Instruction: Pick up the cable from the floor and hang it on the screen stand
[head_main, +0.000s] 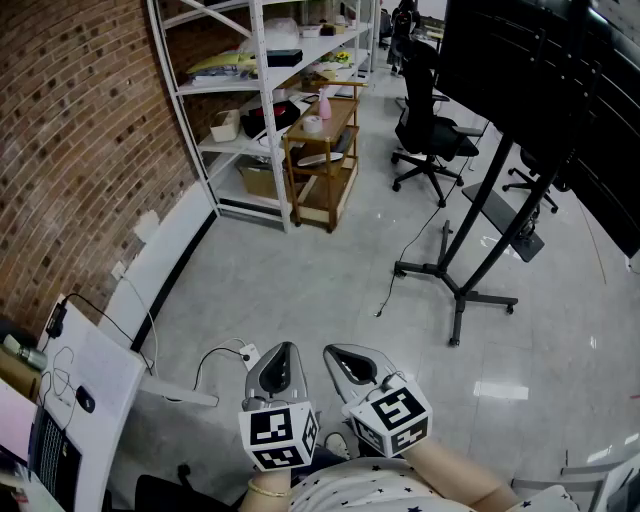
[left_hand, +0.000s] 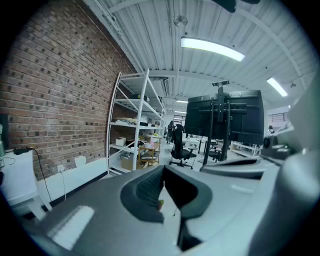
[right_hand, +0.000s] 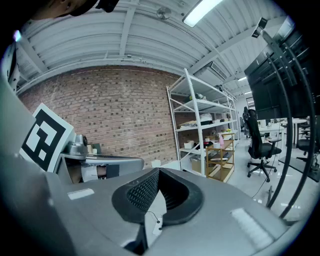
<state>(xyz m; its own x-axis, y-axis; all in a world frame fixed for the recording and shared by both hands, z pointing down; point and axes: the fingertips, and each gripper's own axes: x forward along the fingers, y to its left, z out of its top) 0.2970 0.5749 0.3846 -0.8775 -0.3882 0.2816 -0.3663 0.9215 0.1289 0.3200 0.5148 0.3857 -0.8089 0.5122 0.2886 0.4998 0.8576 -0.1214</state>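
- A thin black cable (head_main: 408, 262) trails across the pale floor (head_main: 300, 290), one end lying loose just beside the wheeled base of the screen stand (head_main: 478, 262), the other running up toward the stand's post.
- The stand carries a large dark screen (head_main: 540, 70); nothing is draped on it apart from that lead.
- The left gripper (head_main: 285, 352) and right gripper (head_main: 340, 356) are held close to the person's body, well apart from the cable. Each has its jaws pressed together on nothing.
- The pick-up appears not yet begun. The next move likely calls for walking forward, reaching down and spreading one pair of jaws over the loose end.
- No brand or lettering is legible; only black-and-white square markers (head_main: 280, 435) show on the gripper cubes.
- White shelving (head_main: 255, 110) and a brick wall (head_main: 80, 150) frame the left side.
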